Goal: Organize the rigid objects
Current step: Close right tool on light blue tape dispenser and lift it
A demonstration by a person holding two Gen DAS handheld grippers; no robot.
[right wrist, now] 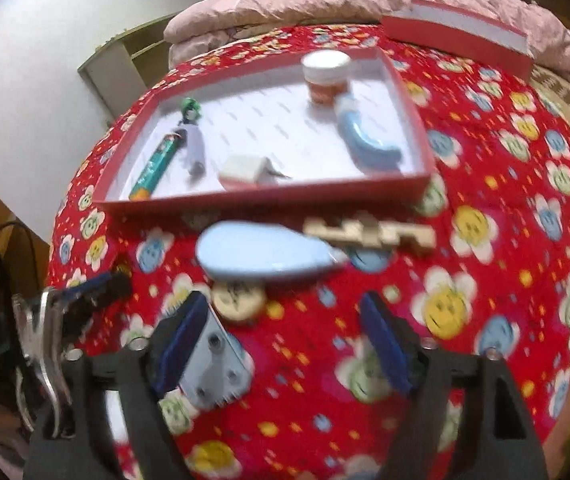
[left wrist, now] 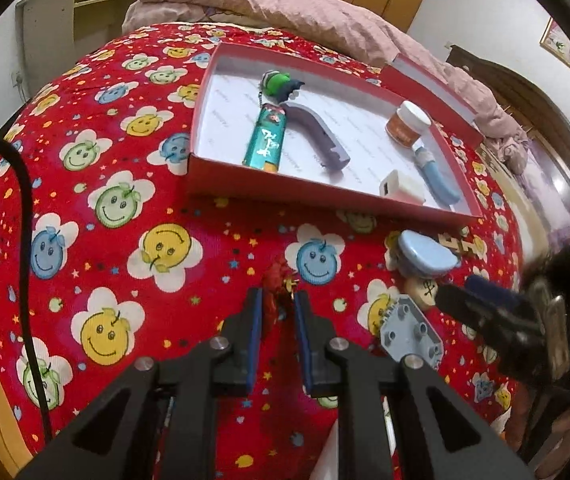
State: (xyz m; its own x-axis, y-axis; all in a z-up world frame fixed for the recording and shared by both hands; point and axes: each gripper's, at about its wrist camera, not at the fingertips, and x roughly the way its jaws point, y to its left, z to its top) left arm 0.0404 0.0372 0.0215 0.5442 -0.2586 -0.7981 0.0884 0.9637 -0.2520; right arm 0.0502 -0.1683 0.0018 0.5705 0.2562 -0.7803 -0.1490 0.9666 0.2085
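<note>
Plastic, light and stiff, is how we judge the grey plate (right wrist: pixel 215 364) lying on the bedspread well short of the red box (right wrist: pixel 269 196): our wide-open right gripper (right wrist: pixel 285 344) should pinch its thin edges, while our left gripper (left wrist: pixel 278 336) pinches a red tassel (left wrist: pixel 275 292).

Count of items, places given relative to the left gripper (left wrist: pixel 279 312) unless noted.

Red tray (left wrist: pixel 245 190) ahead: one. Inside it, five items:
- one teal tube (left wrist: pixel 267 138) with one green charm (left wrist: pixel 277 80) on a chain
- one grey curved piece (left wrist: pixel 317 136)
- one white-lidded jar (left wrist: pixel 409 122)
- one blue-handled tool (left wrist: pixel 437 172)
- one white block (left wrist: pixel 401 188)

Loose on the bedspread (left wrist: pixel 125 200), ahead and to the right of the jaws, four items:
- one pale blue oval case (left wrist: pixel 425 256)
- one wooden puzzle piece (left wrist: pixel 461 244)
- one round wooden token (left wrist: pixel 421 292)
- one grey plate with holes (left wrist: pixel 411 332)

Red item between the jaws (left wrist: pixel 275 292): one; kind cannot be told.

Red lid (right wrist: pixel 461 28), far ahead-right of the right gripper (right wrist: pixel 285 340): one.

Grippers: two.
</note>
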